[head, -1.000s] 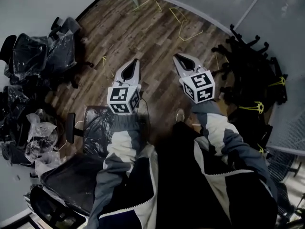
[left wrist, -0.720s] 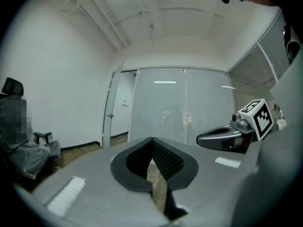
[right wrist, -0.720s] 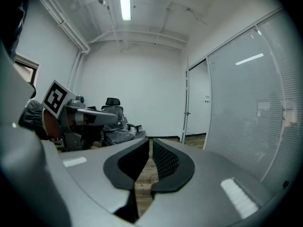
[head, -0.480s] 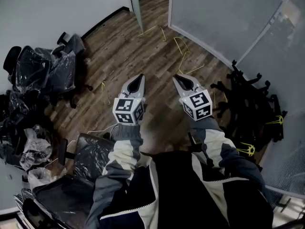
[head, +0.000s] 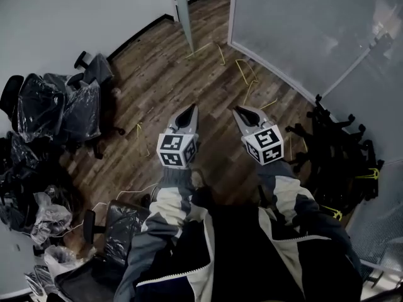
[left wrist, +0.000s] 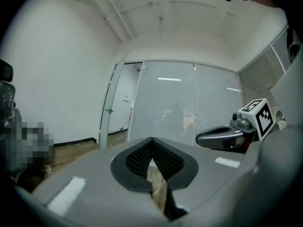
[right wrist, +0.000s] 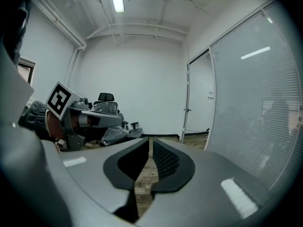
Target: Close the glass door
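Glass door (head: 183,8) — a tall clear leaf in a pale metal frame — stood open at the far end of the room, edge-on to us beside the frosted glass partition (head: 296,30) and well apart from both tools. We held the left gripper (head: 189,109) and the right gripper (head: 239,111) side by side above the brown wood-plank floor (head: 157,61), each with its jaws drawn together and nothing between them.

We judged the floor to be the nearest hazard. Thin yellow loops of strapping (head: 244,74) lay between us and the doorway, and a foot could catch in one. A pile of black star-shaped chair bases (head: 334,146) crowded our right side and could snag a leg or a sleeve if we drifted that way.

At the door itself, closed tips would have little purchase. Pressed on bare glass they might skid or mark it — and the small metal handle (left wrist: 109,110) looked slim enough to miss. A hard shove could also slam the leaf against its frame.
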{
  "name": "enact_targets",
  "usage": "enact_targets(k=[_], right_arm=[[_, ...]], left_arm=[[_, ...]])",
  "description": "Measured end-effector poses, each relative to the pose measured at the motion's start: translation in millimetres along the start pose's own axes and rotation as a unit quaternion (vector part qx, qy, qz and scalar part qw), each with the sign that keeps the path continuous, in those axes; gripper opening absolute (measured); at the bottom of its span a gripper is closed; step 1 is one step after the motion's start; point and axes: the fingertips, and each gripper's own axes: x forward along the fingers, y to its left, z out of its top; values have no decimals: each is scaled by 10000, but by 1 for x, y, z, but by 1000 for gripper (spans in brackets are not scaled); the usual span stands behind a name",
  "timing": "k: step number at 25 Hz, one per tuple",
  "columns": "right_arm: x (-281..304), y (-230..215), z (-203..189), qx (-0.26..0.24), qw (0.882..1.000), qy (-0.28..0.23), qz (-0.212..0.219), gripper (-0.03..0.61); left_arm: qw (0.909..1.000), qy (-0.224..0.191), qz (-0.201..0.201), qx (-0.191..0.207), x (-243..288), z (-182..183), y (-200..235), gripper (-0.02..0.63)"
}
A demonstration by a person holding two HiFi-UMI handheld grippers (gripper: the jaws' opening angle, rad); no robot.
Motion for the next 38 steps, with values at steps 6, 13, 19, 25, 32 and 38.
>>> enact_targets(k=[6,13,19,25,32,38], right_arm=[[112,-28,48,19,9997,-34,-244,32],[213,-45,80,77,9995,-106,-292,31],[285,-60,103,-13,9998,-137,-124,31],[370,-88,114,-9,9996,-154,244,31],[482,-149,139,-71,9961,-245,847,31],[552,-200,159,-186,9913,-330,1259,31]], left_arm=[[9996,-20,-294,40,65,29,92,1],[9997,-131,-173,133,110,60,192,2],[9998,-83,-156,-31,154,66,239,2],[9999,18,138,-65,205,64,293,2],[9977,177,648,-91,297,81,368,2],[9949,81,1004,-81,368,102,408,2]])
